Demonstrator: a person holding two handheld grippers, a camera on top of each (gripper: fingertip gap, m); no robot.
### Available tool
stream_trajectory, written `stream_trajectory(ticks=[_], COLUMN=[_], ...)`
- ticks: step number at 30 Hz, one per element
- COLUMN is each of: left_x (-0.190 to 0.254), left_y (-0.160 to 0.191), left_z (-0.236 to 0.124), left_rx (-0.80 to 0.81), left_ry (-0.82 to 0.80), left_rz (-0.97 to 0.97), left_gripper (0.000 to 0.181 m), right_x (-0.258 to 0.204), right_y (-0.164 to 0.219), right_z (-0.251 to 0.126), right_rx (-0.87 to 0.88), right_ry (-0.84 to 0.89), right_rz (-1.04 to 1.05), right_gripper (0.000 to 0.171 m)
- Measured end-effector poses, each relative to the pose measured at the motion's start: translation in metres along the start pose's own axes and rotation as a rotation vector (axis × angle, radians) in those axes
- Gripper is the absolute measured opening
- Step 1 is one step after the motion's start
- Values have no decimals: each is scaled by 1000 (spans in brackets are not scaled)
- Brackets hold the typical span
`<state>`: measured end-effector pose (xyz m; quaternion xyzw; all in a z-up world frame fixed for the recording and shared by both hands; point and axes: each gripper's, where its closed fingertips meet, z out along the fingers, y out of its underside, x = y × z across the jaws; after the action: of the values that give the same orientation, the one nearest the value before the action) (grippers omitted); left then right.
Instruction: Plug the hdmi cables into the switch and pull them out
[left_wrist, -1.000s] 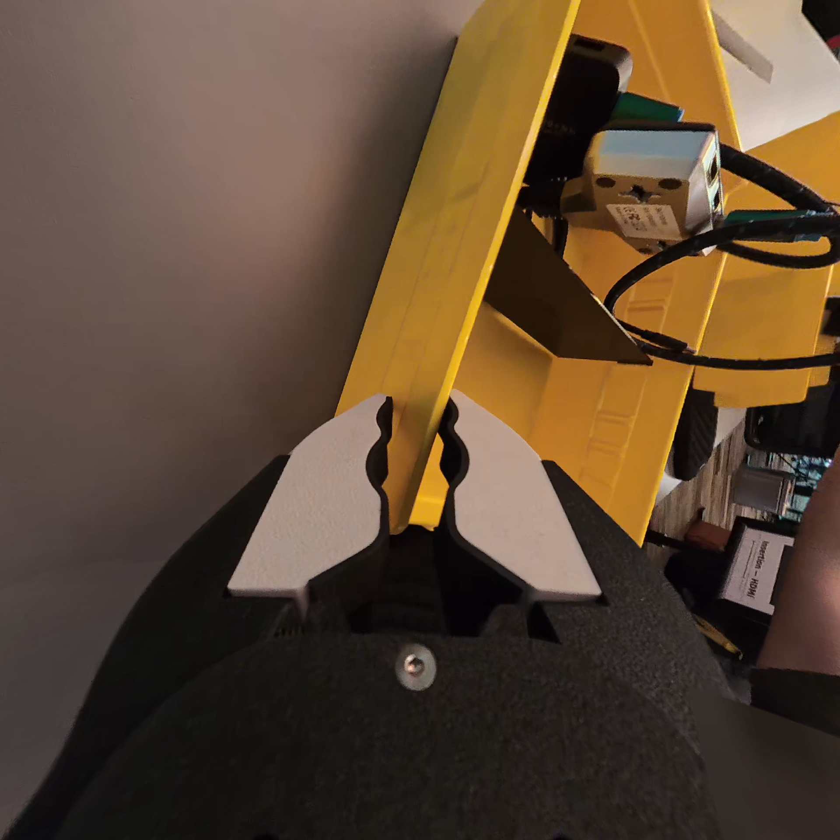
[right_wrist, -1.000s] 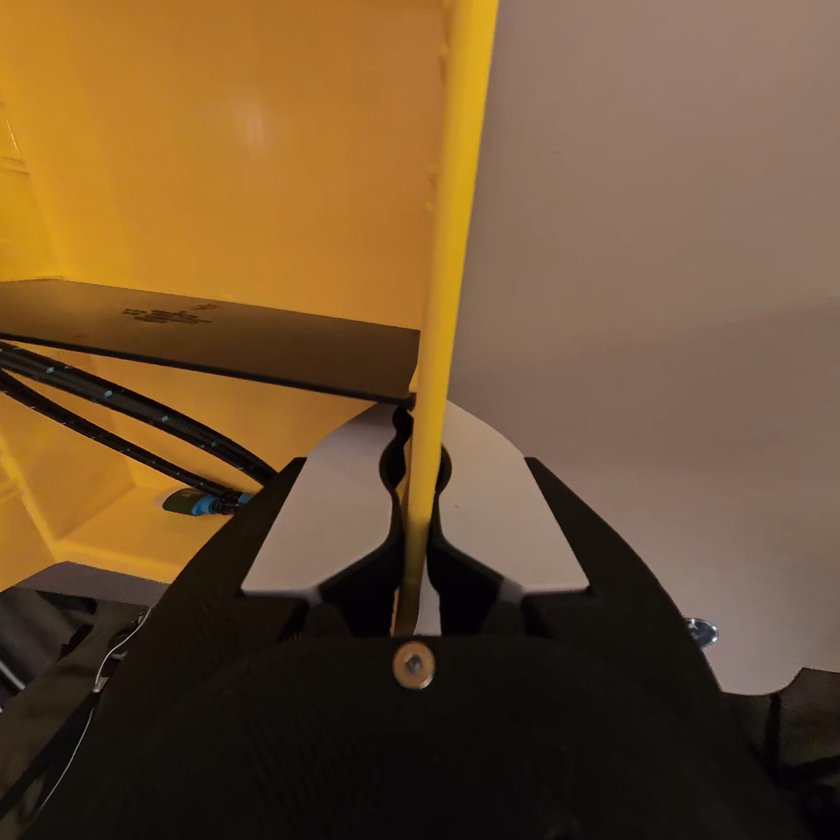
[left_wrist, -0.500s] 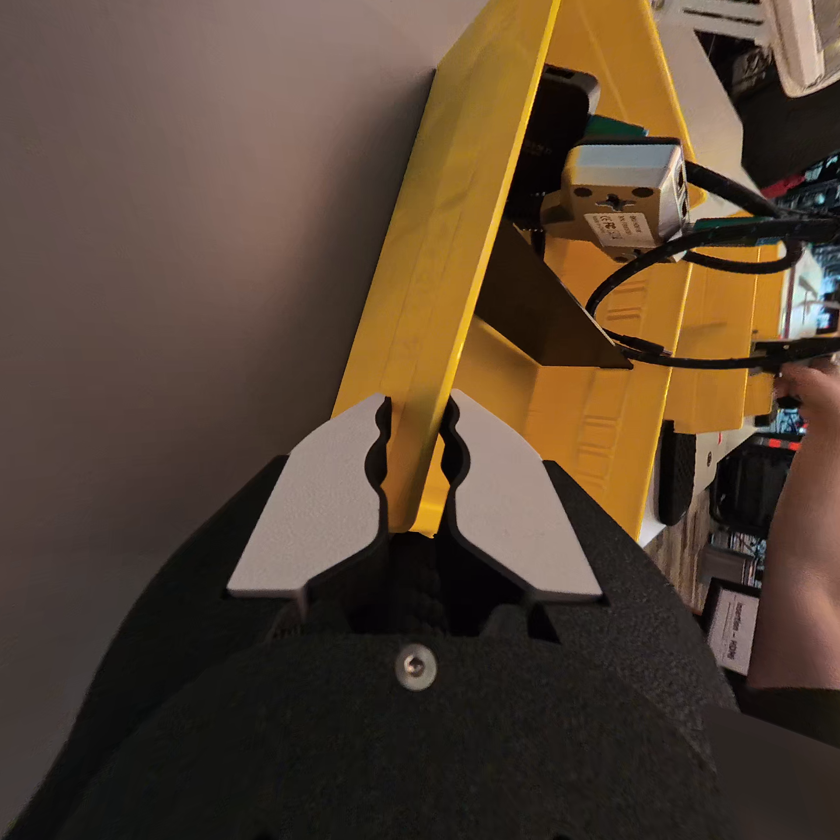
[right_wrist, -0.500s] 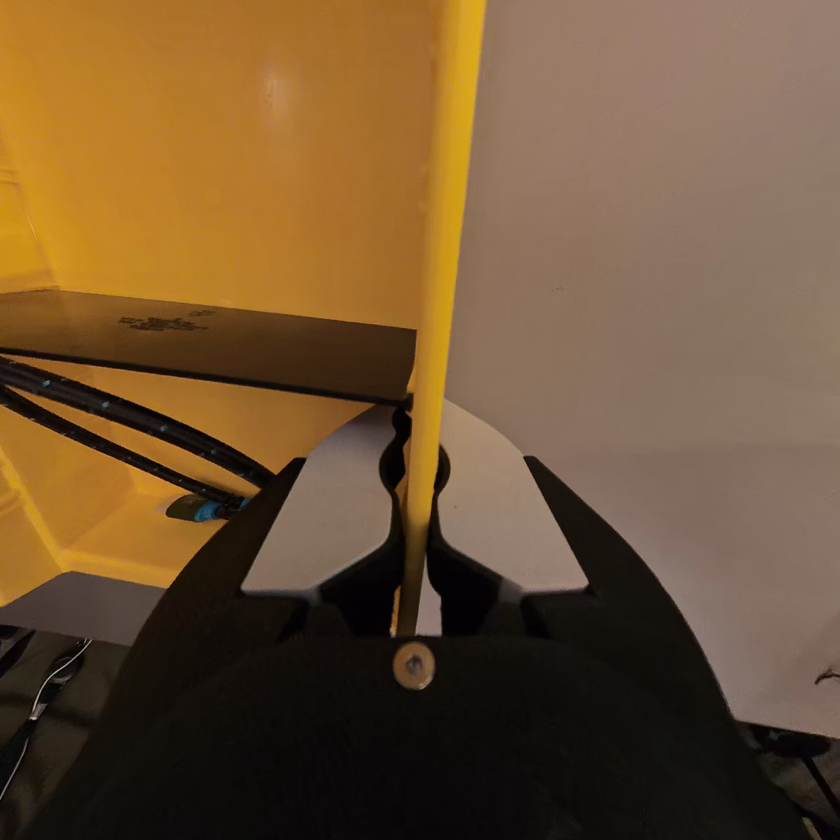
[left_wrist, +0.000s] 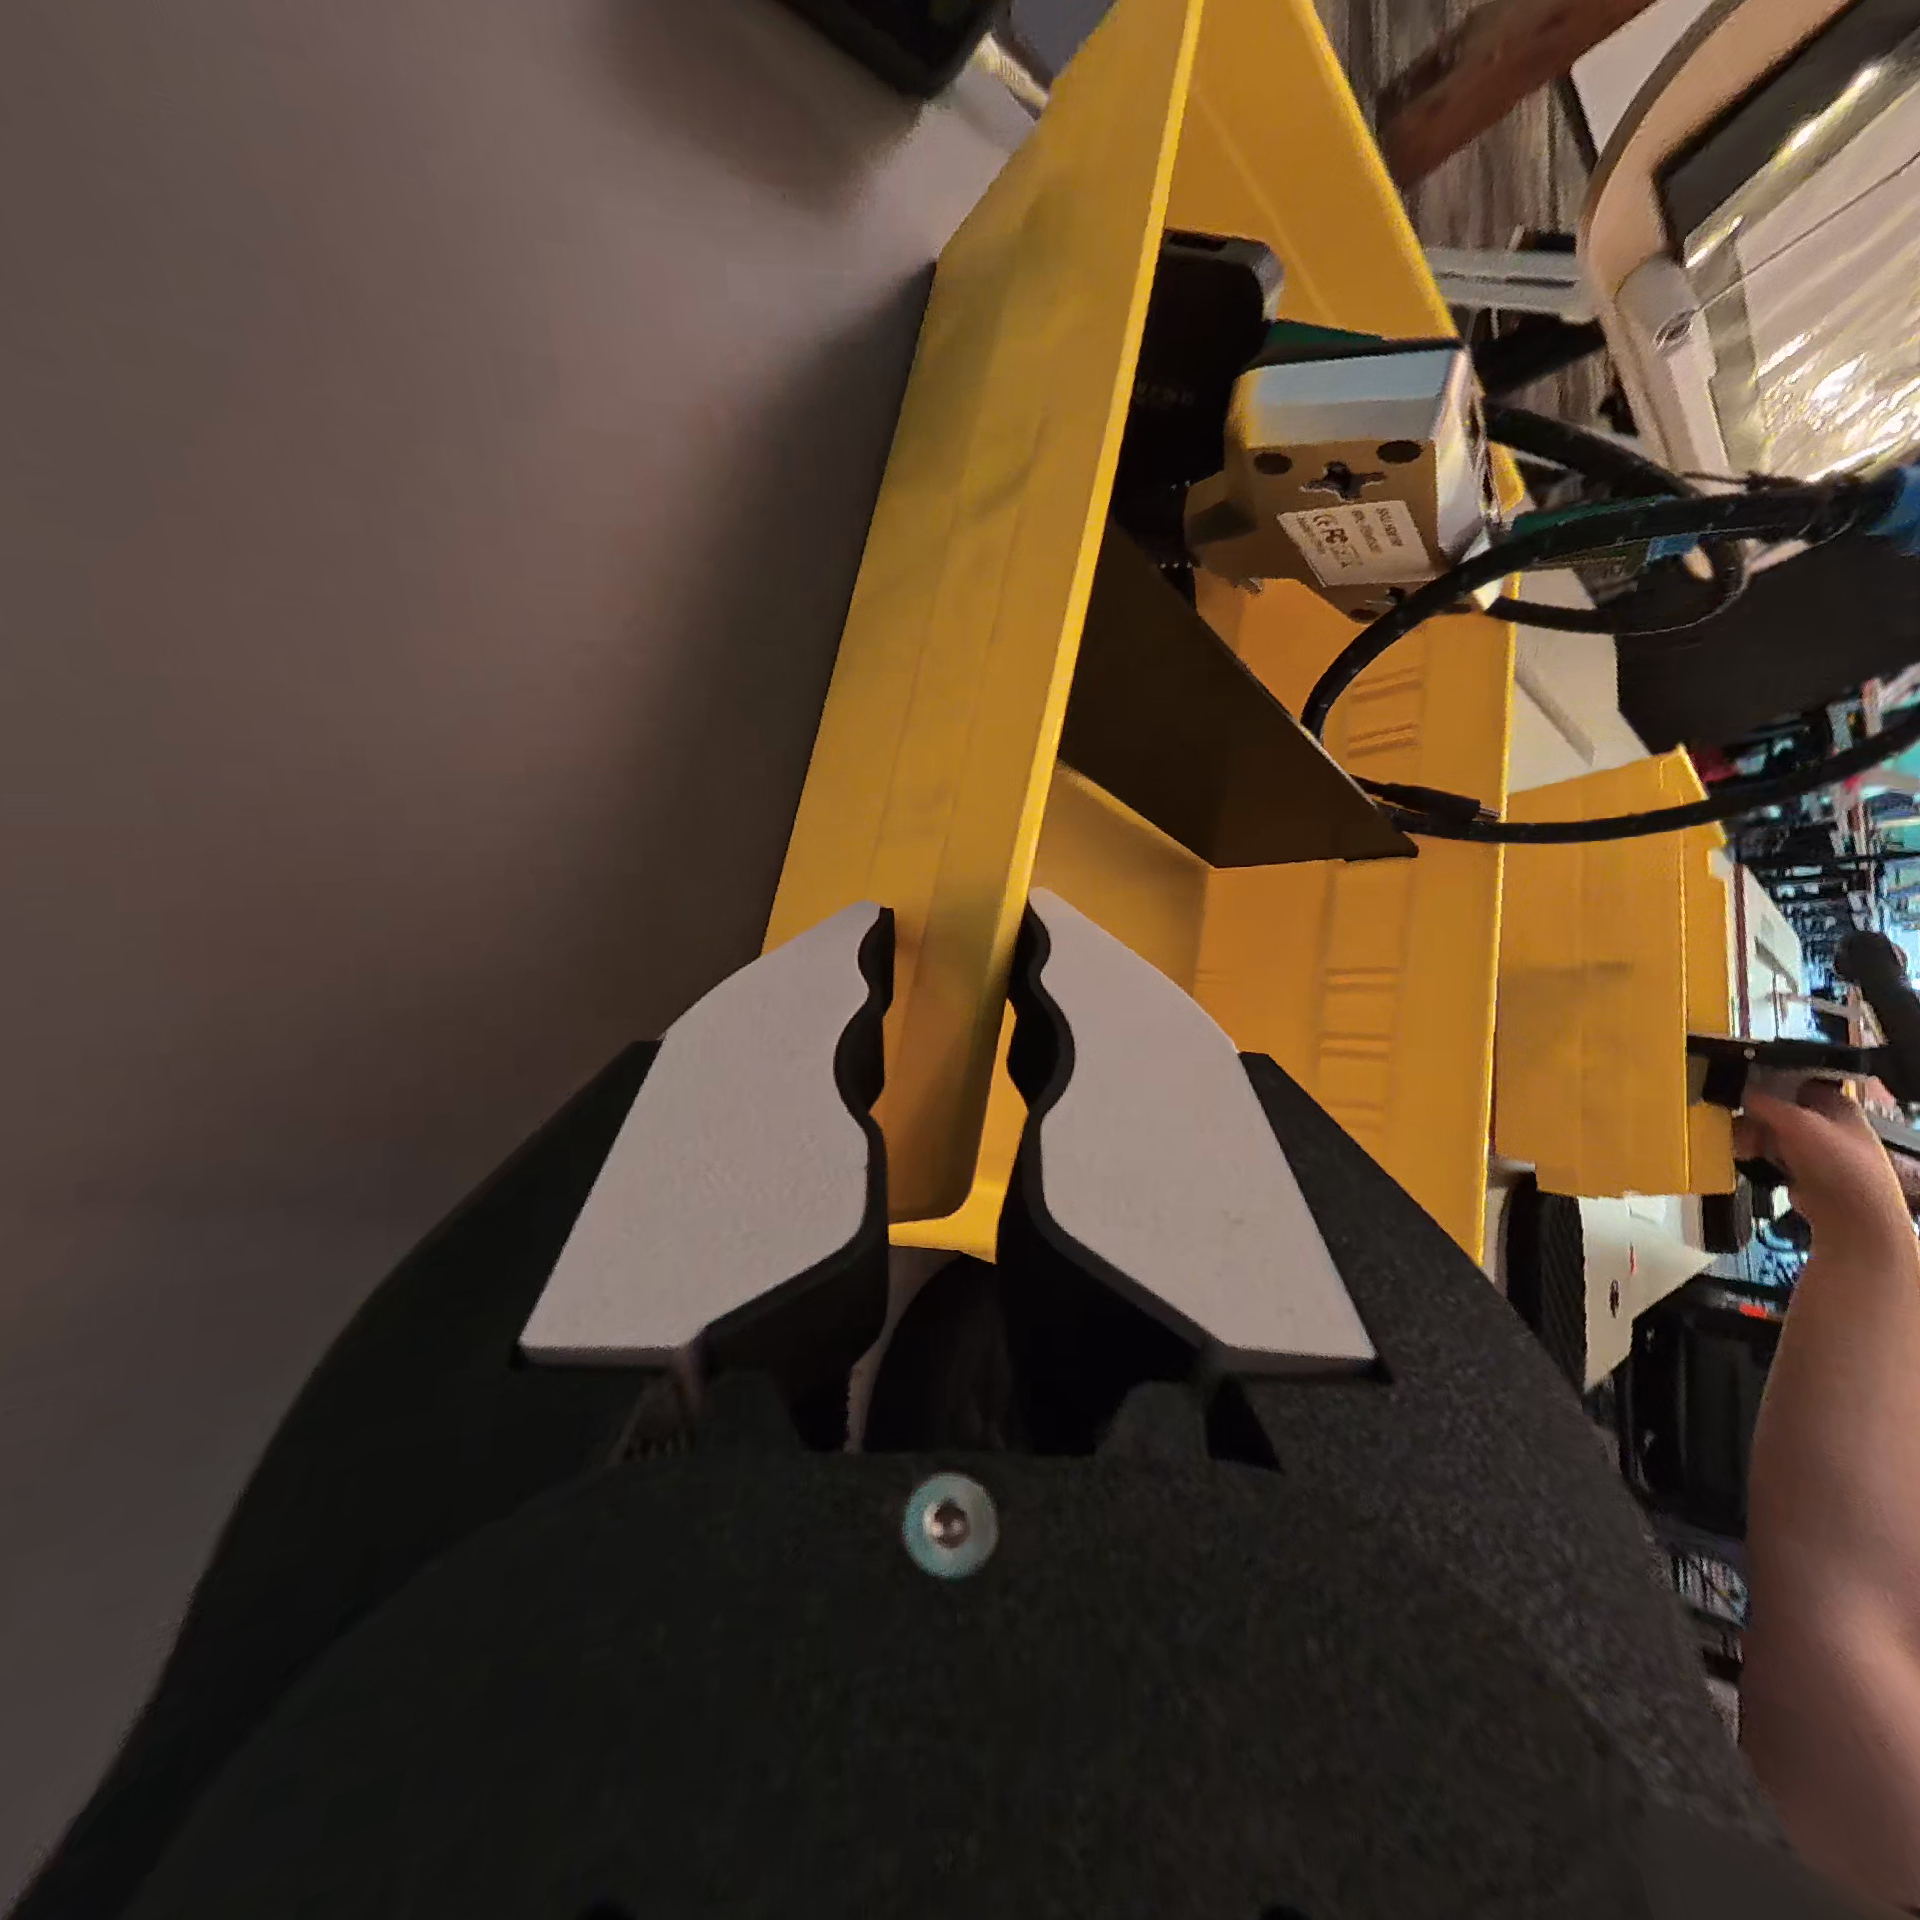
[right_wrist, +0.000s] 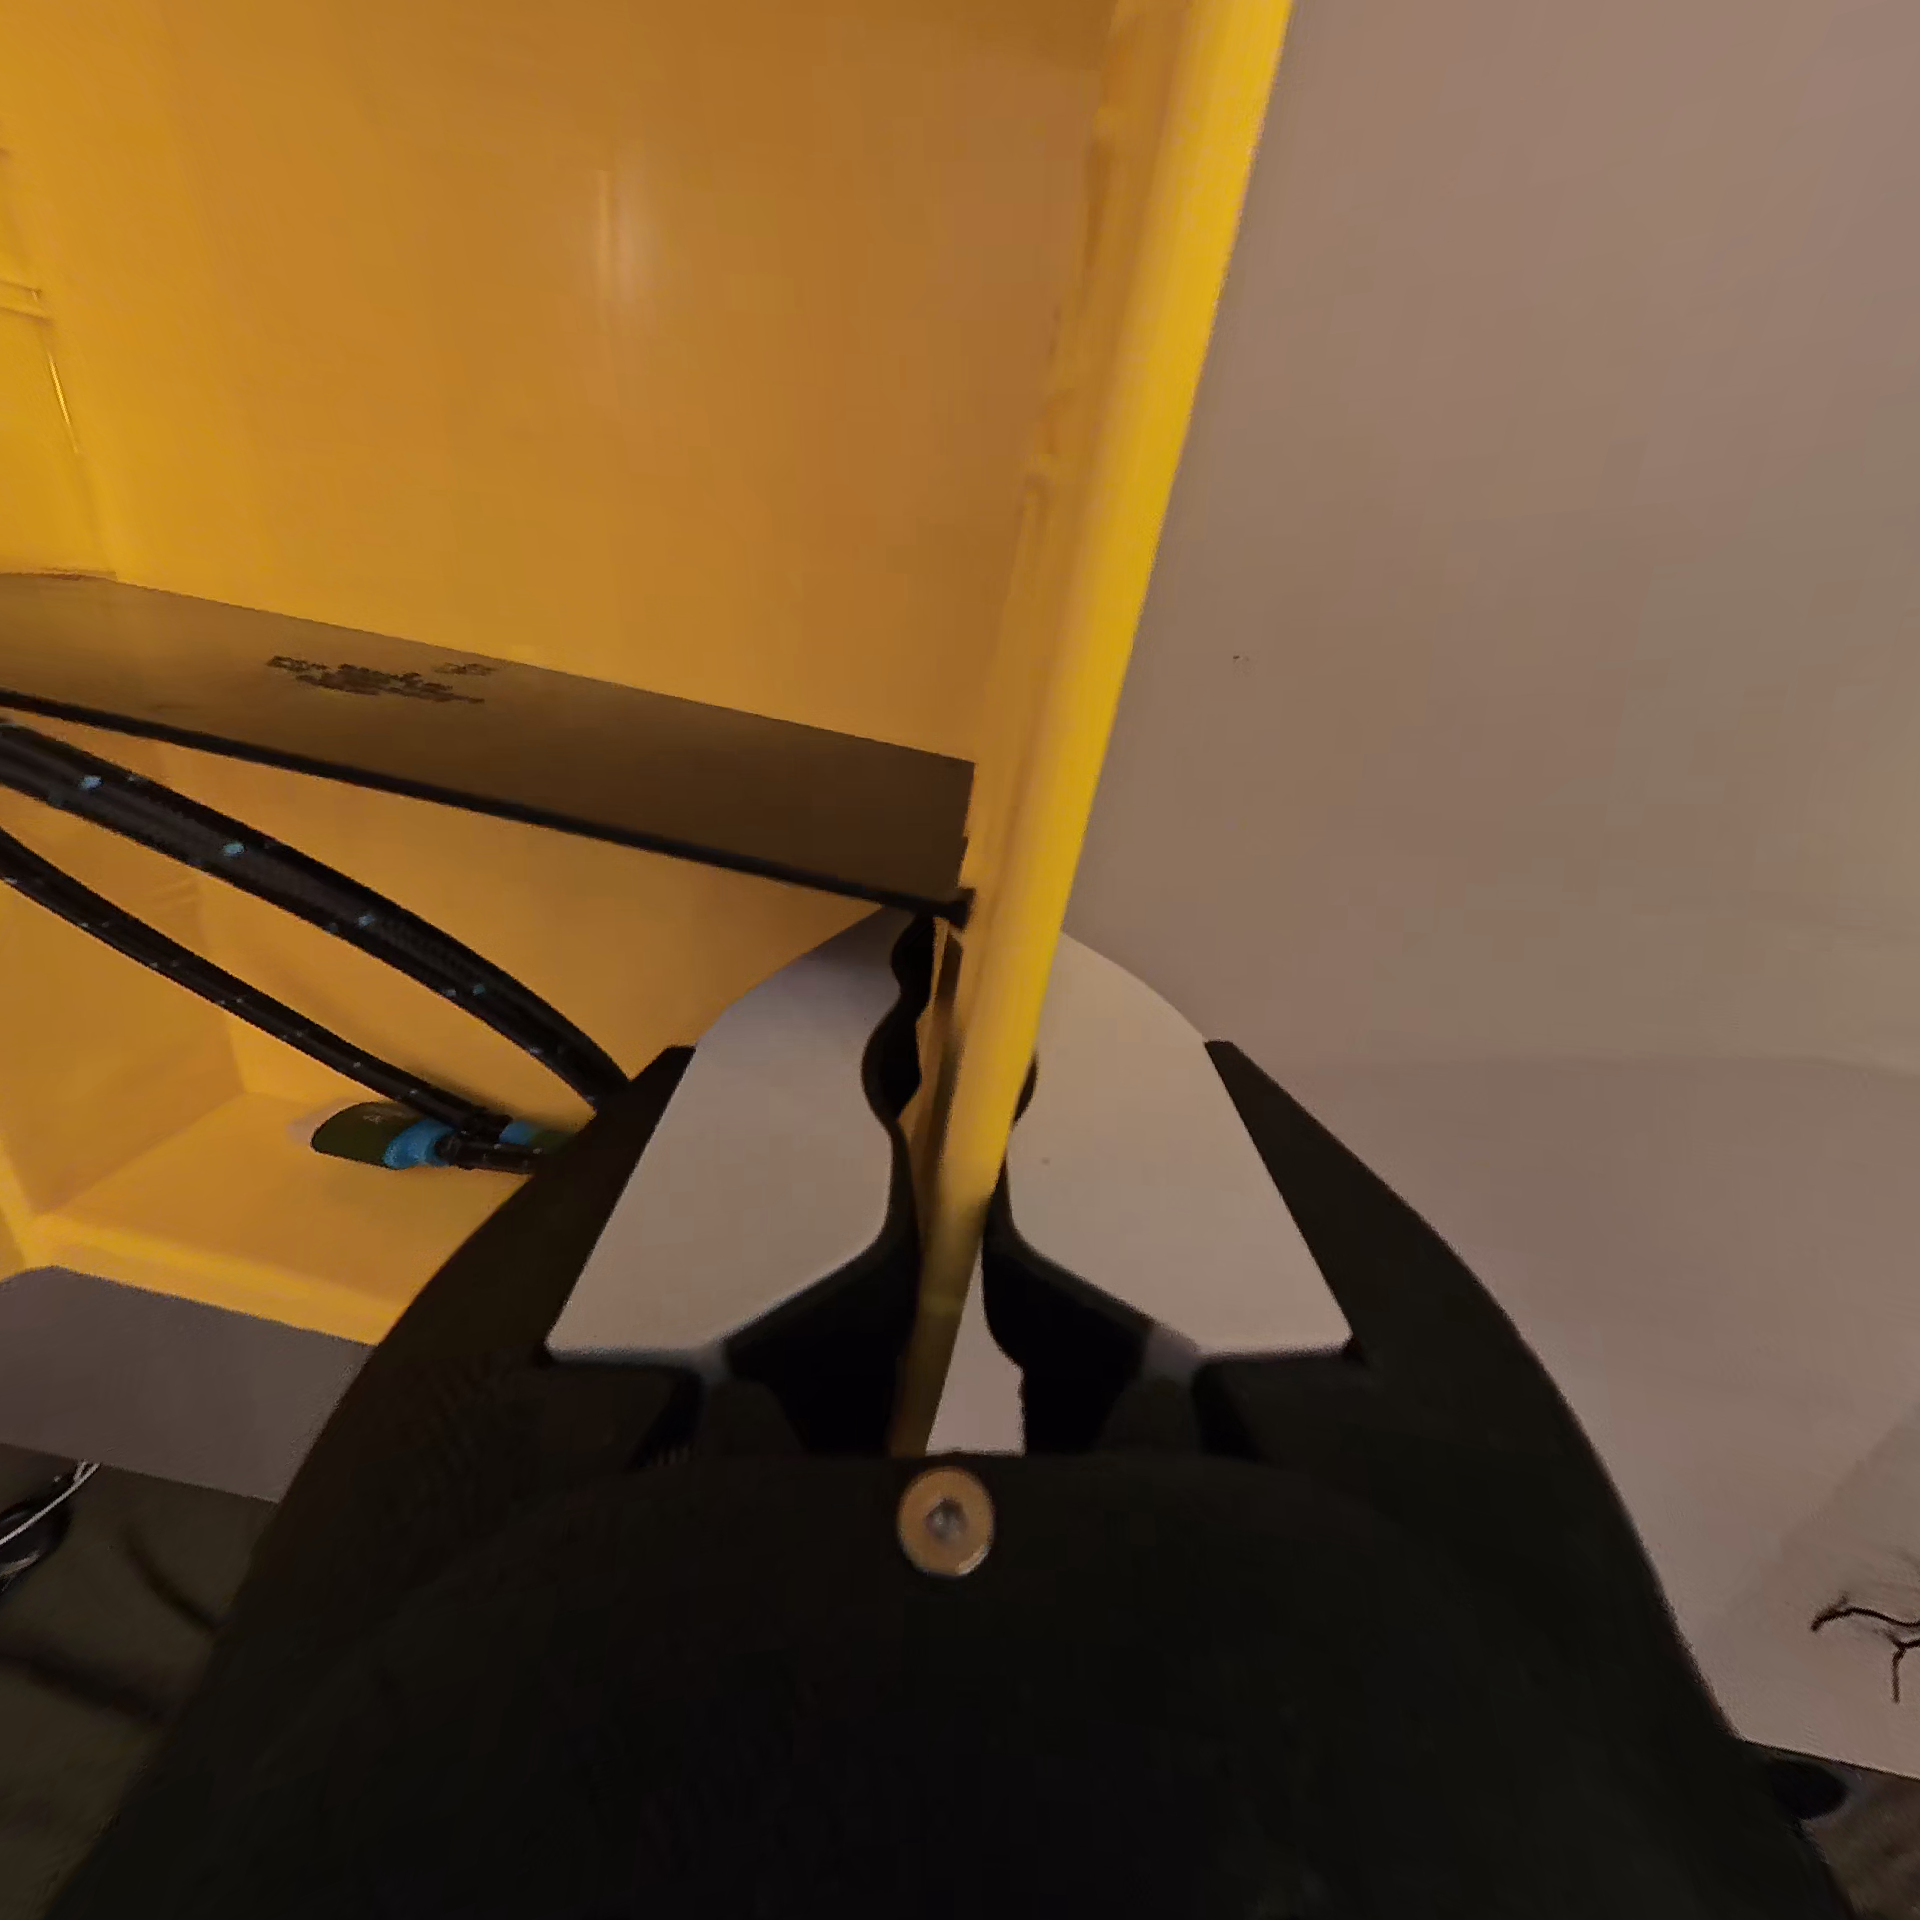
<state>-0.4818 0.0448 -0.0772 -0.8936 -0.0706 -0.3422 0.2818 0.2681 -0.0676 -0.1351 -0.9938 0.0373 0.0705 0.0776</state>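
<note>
The rim of a yellow bin (left_wrist: 997, 540) is clamped by the left gripper (left_wrist: 954, 935), its fingers nearly closed with the thin wall between them. Ahead and to the right of this gripper, inside the bin, a black panel (left_wrist: 1226, 769) is seen edge-on, and beyond it a silver switch (left_wrist: 1351, 468) is tilted with its labelled underside turned toward the camera. Black cables (left_wrist: 1621, 551) run off to the right from the switch's far end; another thin cable (left_wrist: 1475, 826) meets the panel's corner. A second bin (left_wrist: 1600, 997) and a person's hand (left_wrist: 1829, 1174) are seen further right, in this view only.

In the right wrist view, the opposite wall of the bin (right_wrist: 1101, 520) is gripped by the right gripper (right_wrist: 951, 935), likewise nearly closed on it. To the left of this gripper, two braided cables (right_wrist: 312, 935) slope down to plugs (right_wrist: 416, 1143) with blue collars lying in the bin's corner, long axes roughly level, tips pointing left. The panel (right_wrist: 499, 727) spans above them. The switch is not shown here. A pale desk (right_wrist: 1558, 727) lies to the right.
</note>
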Motion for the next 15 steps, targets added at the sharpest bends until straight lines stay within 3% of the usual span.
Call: stream_trajectory(ticks=[15], left_x=[-14], left_y=[-1], left_z=[-16], left_rx=[143], left_ry=[-21], left_rz=[-53], left_gripper=[19], right_x=[-1], right_y=[-4], right_z=[1], right_rx=[9], right_ry=[11], right_rz=[-58], right_gripper=[8])
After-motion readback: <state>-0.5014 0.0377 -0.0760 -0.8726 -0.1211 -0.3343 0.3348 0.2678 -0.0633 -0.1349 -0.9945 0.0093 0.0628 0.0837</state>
